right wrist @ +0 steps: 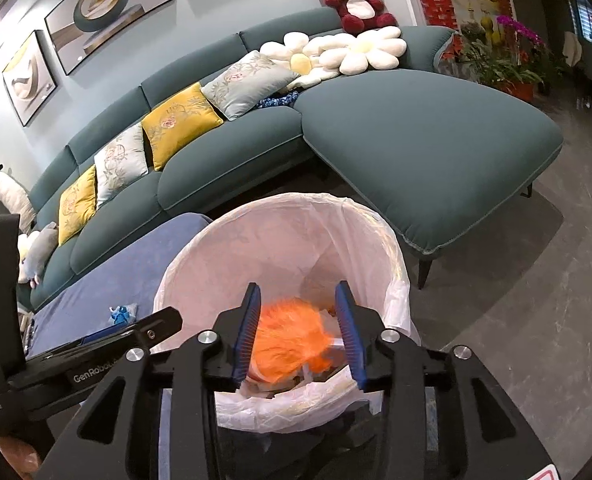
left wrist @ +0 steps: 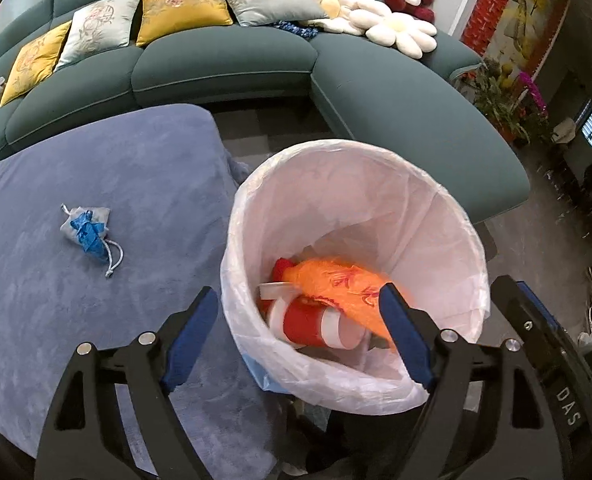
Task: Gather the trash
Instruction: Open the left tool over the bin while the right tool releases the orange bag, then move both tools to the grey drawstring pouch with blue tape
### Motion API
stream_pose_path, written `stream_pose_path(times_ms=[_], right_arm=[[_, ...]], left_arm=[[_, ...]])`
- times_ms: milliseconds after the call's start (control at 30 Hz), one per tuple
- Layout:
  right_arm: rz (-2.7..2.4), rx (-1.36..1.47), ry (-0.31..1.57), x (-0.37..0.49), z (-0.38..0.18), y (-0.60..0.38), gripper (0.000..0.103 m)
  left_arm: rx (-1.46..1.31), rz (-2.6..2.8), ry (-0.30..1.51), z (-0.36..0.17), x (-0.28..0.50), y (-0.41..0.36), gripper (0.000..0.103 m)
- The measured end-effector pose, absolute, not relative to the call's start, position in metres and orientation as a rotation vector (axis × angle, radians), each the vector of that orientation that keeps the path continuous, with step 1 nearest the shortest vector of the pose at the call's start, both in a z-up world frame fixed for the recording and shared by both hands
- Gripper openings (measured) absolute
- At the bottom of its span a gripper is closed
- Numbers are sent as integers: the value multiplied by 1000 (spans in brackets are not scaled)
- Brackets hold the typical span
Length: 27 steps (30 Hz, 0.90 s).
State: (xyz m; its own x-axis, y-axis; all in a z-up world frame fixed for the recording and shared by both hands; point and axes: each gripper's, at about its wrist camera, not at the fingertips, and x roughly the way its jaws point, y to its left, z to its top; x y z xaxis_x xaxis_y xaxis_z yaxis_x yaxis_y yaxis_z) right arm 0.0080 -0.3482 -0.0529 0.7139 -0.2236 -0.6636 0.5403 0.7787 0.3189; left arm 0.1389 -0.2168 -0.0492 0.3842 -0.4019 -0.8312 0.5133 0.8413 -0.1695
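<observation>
I counted one bin (left wrist: pixel 335 146), lined with a thin white bag, and two pieces of trash inside it: one orange bag (left wrist: pixel 335 280) and one red-and-white cup (left wrist: pixel 311 320) lying on its side under it. One more piece was outside: a small grey pouch (left wrist: pixel 88 232) with blue material on it. It lay on the blue cloth (left wrist: pixel 96 160), well to the left of my left fingers and farther forward than their tips.

My left gripper (left wrist: pixel 297 292) stood wide and held nothing. Its left finger was over the cloth, its right finger over the mouth of the bin, so the near-left rim passed between them. My right gripper (right wrist: pixel 297 286) stood about half wide, above the near part of the bin. The orange bag appeared between its blue pads (right wrist: pixel 248 324), blurred, but the pads did not press on it.

The edge of the cloth ran close along the left side of the bin. Beyond the fingertips was one green sofa (left wrist: pixel 224 64) with four square cushions, two yellow and two pale, and two flower cushions. To the right of my right fingers the grey floor (right wrist: pixel 515 320) was open.
</observation>
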Motion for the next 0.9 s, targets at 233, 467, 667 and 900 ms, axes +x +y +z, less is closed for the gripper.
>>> stream_pose_path(times_ms=[233,467,667,900], right_arm=[[-431,506,658,14,-48,-336,39],[-381,463,668,26,-41,-315,39],[-334,426,685,39,-39,-292,39],[-283,382,708,59,-36,-262,39]], left_arm=[[102,-553,1028,-51,143,-200,79],[76,-512,1020,-49,149,-175,85],[32,-464,1020,-48,161,-145,85],[-20,-402,1027,-51,176,-110,85]])
